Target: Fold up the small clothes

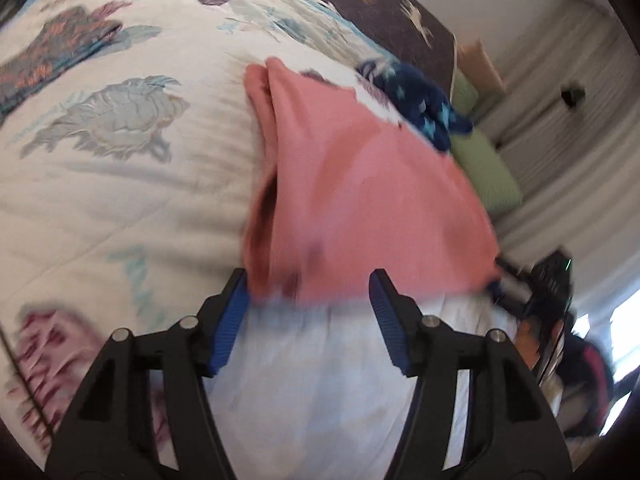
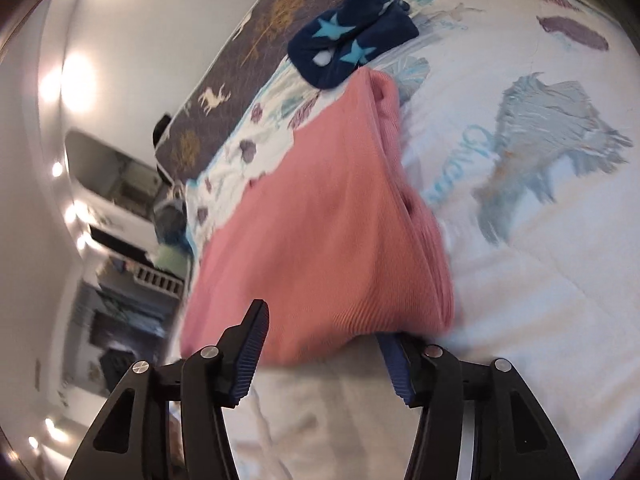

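A pink ribbed garment (image 1: 352, 200) lies folded on the white patterned bedspread (image 1: 120, 200); it also shows in the right wrist view (image 2: 320, 248). My left gripper (image 1: 310, 286) is open, its blue-padded fingers spread at the garment's near edge. My right gripper (image 2: 324, 328) is open, its fingers at the garment's near edge, the right one partly under the cloth. Part of my right gripper (image 1: 548, 280) shows at the garment's right corner in the left wrist view.
A navy garment with light blue stars (image 2: 352, 48) lies beyond the pink one, also in the left wrist view (image 1: 424, 108). A dark brown blanket with deer (image 2: 240, 60) covers the bed's far end. A green cushion (image 1: 484, 168) sits past the bed edge.
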Motion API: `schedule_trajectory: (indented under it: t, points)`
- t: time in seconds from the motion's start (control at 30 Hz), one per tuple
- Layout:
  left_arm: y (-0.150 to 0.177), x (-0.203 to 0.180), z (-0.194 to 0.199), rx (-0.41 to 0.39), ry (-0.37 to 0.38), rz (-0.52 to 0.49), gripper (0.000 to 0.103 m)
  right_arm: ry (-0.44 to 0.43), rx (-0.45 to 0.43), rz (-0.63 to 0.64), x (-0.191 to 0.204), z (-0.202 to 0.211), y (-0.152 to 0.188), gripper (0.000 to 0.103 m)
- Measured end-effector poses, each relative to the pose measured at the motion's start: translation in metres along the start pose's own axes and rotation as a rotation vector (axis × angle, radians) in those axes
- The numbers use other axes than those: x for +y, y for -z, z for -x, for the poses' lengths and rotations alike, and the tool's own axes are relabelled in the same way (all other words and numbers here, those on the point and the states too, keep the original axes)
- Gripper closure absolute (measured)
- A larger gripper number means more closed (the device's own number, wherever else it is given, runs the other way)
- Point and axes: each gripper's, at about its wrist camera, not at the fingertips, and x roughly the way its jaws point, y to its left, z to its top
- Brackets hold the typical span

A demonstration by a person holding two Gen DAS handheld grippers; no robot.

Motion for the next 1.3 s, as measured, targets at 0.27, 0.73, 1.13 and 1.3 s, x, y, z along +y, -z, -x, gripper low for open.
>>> schedule_trajectory:
  t: [0.27, 0.73, 1.13, 1.3]
  points:
    - [-0.004, 0.000, 0.027, -0.031, 0.076, -0.008, 0.096, 0.089, -0.074, 0.036, 0.018, 0.016, 0.000, 0.098]
    - [0.091, -0.022, 0.069, 0.178, -0.032, -0.177, 0.094, 0.253, 0.007, 0.098, 0.018, 0.104, 0.115, 0.098]
    - [0.033, -0.041, 0.085, -0.120, -0.131, -0.267, 0.051, 0.569, -0.369, 0.322, 0.053, 0.144, 0.090, 0.048]
    - [0.010, -0.053, 0.053, -0.127, -0.139, -0.335, 0.041, 0.452, -0.332, 0.299, 0.052, 0.116, 0.039, 0.048]
